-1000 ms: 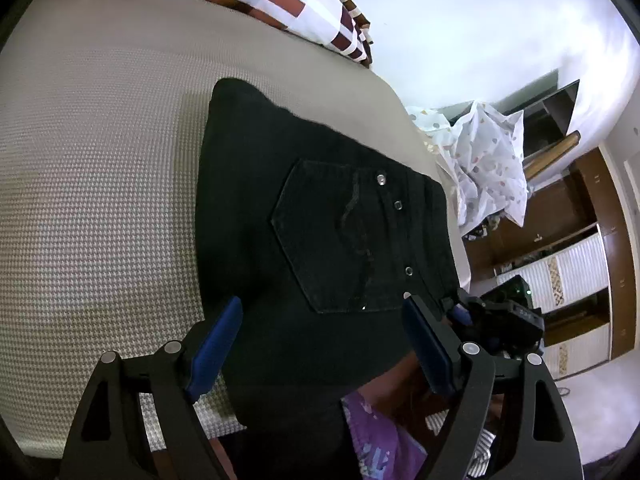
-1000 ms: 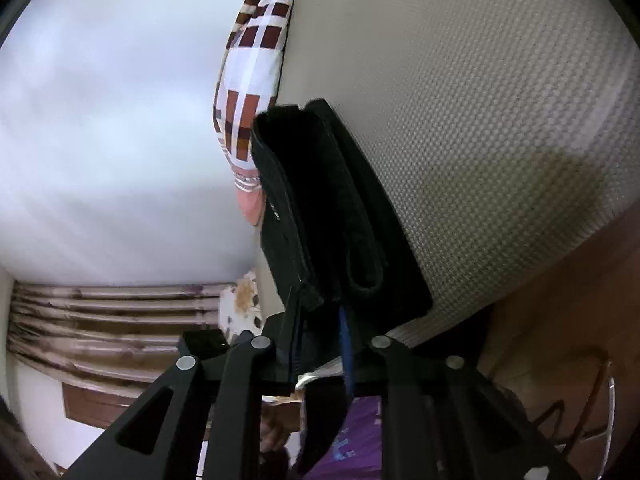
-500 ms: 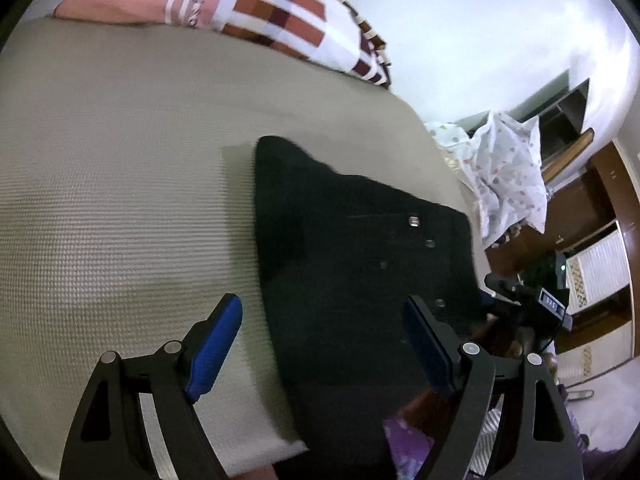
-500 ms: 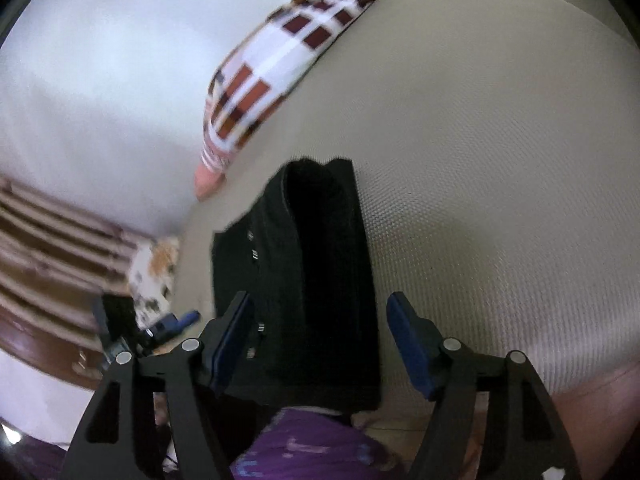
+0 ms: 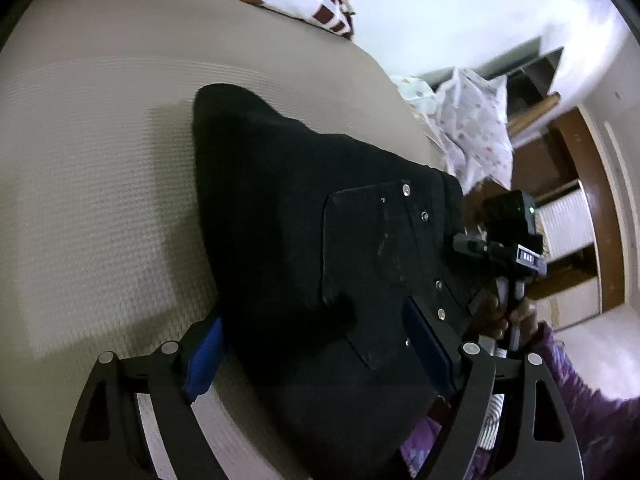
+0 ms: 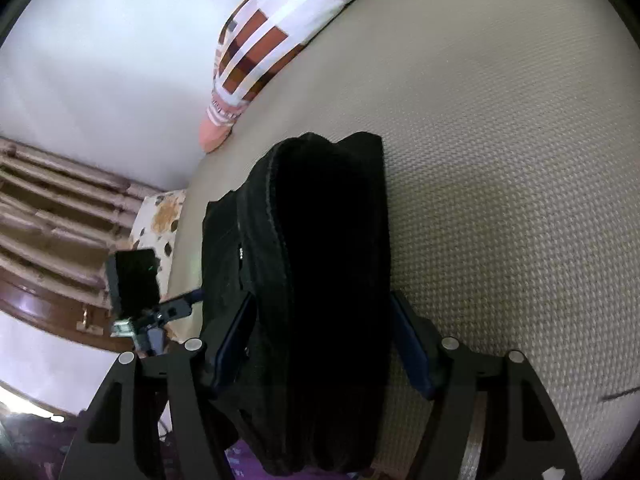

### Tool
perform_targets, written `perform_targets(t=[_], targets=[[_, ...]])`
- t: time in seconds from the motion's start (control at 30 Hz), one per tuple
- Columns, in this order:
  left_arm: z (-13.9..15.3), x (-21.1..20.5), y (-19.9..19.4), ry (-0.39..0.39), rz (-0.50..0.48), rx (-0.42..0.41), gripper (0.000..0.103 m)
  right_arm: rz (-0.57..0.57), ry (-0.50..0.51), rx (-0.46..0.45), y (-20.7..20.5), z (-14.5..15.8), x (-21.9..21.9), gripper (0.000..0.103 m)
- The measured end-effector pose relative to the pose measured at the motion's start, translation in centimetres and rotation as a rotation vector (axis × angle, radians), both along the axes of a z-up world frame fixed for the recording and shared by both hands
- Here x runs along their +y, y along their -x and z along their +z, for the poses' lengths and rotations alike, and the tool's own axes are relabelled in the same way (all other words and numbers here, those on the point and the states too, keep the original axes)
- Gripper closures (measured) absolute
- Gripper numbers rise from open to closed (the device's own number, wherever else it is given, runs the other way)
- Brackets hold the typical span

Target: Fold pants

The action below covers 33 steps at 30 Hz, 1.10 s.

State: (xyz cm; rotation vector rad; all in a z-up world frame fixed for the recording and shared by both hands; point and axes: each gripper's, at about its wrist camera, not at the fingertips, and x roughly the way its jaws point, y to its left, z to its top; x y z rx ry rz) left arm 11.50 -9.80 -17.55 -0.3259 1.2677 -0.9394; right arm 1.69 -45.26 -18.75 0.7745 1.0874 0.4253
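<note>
Now both grippers, left and right, sit wide apart around the folded pants at mid frame, squeezing nothing. Close gently and lift evenly together.

Since half a second ago we have pushed both tools forward: our left tool now straddles the folded pants, and our right tool, released a second ago, spans the bundle's thick edge.

A beige textured bed carries folded black pants and a checked pillow at its far end
</note>
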Motion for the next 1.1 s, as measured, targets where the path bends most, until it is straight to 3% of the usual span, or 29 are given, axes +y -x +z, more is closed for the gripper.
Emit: perform_targets(t=[0.13,0.3,0.43,0.73,0.8,0.93,1.1], targets=[[0.2,-0.4,-0.5,-0.011,-0.01,-0.009,0.021,0.043,0.002,-0.011,0.2,-0.1,-0.3,0.041],[1.0,-2.4,1.0,-0.147,-0.042,-0.158,0.02,0.058,-0.03,-0.015,0.2,-0.1,-0.9,0.041],[1.2,-3.4,2.4,-0.228,-0.081,-0.252,0.013,0.075,-0.036,-0.011,0.2,0.0,-1.1,0.04],[0.9,-4.5,3.5,-0.3,-0.099,-0.315,0.009,0.068,-0.019,-0.002,-0.4,0.5,-0.6,0.037],[0.9,-4.6,3.7,-0.312,-0.101,-0.331,0.009,0.063,0.01,-0.007,-0.5,0.7,-0.4,0.04],[0.8,-4.8,4.0,-0.327,-0.101,-0.351,0.009,0.062,0.068,-0.012,-0.5,0.8,-0.1,0.056],[0.9,-5.1,4.1,-0.345,-0.1,-0.375,0.014,0.06,0.075,-0.02,-0.5,0.6,0.1,0.061]])
